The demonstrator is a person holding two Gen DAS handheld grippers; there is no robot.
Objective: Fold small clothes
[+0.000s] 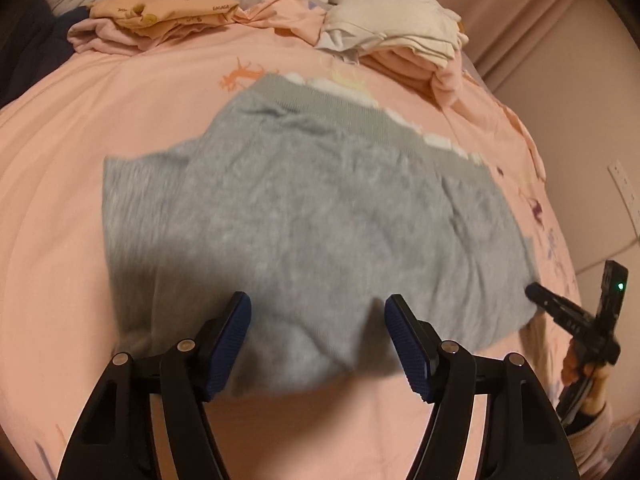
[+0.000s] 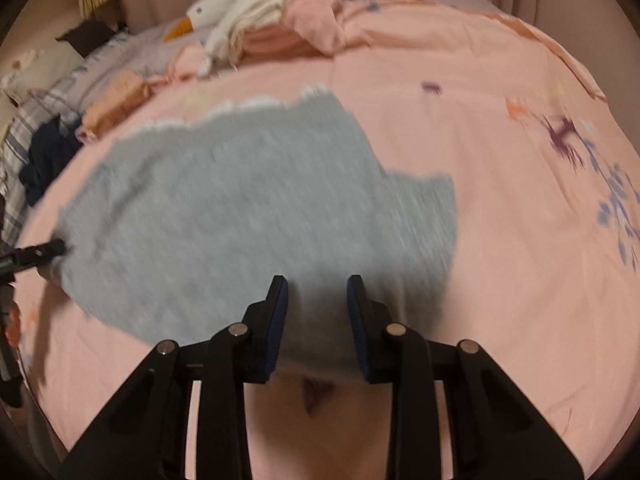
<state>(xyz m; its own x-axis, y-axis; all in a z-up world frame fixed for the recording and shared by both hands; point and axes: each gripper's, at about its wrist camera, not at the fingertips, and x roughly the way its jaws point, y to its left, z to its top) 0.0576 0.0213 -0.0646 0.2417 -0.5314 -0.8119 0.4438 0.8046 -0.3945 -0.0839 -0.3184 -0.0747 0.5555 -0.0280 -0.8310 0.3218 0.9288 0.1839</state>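
Note:
A small grey knit garment with a ribbed band and white trim at its far edge lies spread flat on the pink bed cover. My left gripper is open, its jaws wide apart just above the garment's near edge. My right gripper is open, hovering over the near edge of the same garment from the other side. The right gripper also shows in the left wrist view, its tip at the garment's right corner. The left gripper's tip shows in the right wrist view at the garment's left corner.
A folded orange and pink clothes stack and a white and pink pile lie at the far side of the bed. A plush goose, dark clothes and a wall border the bed.

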